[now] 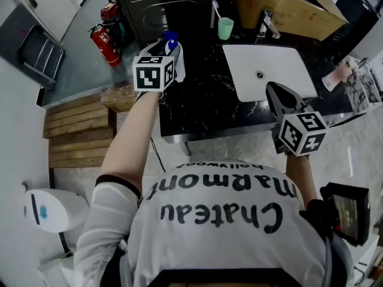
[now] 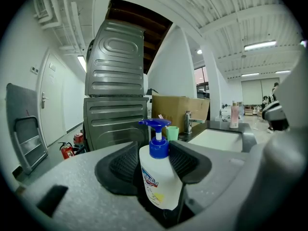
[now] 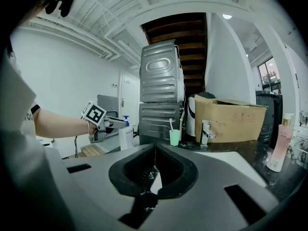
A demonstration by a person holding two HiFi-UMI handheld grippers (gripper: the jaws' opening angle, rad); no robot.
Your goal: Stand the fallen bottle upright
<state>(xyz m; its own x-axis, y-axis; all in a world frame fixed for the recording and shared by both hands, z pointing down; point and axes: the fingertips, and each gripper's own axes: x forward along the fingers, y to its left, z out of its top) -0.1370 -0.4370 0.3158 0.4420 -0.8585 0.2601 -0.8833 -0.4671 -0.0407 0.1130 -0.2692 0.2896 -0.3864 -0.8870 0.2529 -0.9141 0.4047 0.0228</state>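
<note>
A white pump bottle [image 2: 159,177] with a blue pump head stands upright at the left end of the black marble counter [image 1: 203,100]. In the head view the bottle [image 1: 172,40] shows just beyond the left marker cube. My left gripper [image 2: 156,160] is open, its pads flanking the bottle's body on either side. The right gripper view shows the same bottle [image 3: 126,136] upright between the left gripper's fingers [image 3: 114,123]. My right gripper [image 1: 276,89] hovers over the counter's front edge by the sink, shut and empty, its pads meeting at their tips [image 3: 154,153].
A white sink [image 1: 269,70] with a faucet [image 1: 268,24] is set in the counter. Behind it are a green cup [image 1: 225,27] holding a toothbrush and a cardboard box [image 1: 287,5]. A pink bottle [image 3: 279,148] stands at the far right. Fire extinguishers [image 1: 106,43] and wooden steps [image 1: 78,130] are on the floor at left.
</note>
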